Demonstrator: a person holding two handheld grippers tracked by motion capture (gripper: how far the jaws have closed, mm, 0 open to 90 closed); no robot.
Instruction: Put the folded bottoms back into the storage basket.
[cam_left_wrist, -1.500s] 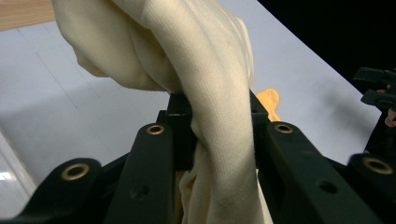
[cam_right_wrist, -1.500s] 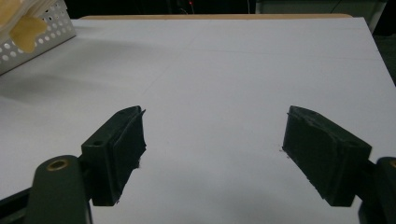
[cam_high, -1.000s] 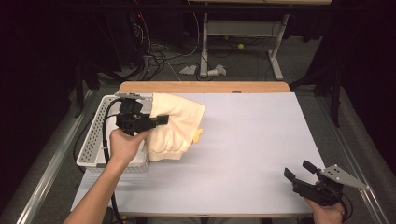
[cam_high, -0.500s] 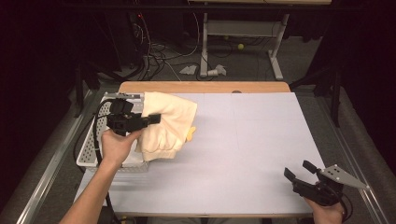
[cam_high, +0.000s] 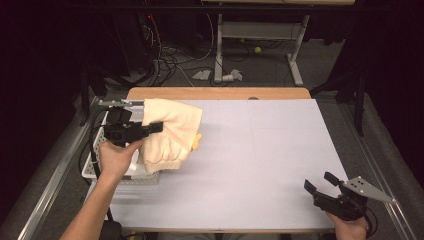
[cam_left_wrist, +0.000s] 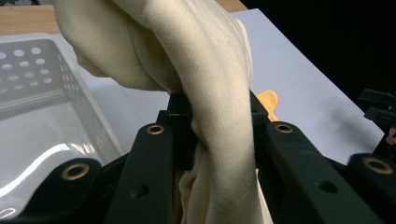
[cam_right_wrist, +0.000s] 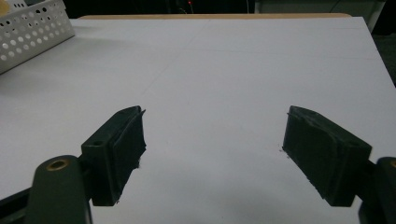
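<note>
The left gripper (cam_high: 156, 127) had its jaws pinching the cream cloth (cam_high: 170, 135), holding it bunched above the near edge of the white perforated basket (cam_high: 95, 167) at the table's (cam_high: 260, 150) left side. The right gripper (cam_high: 320, 183) sat at the near right corner, jaws spread wide over bare surface.
</note>
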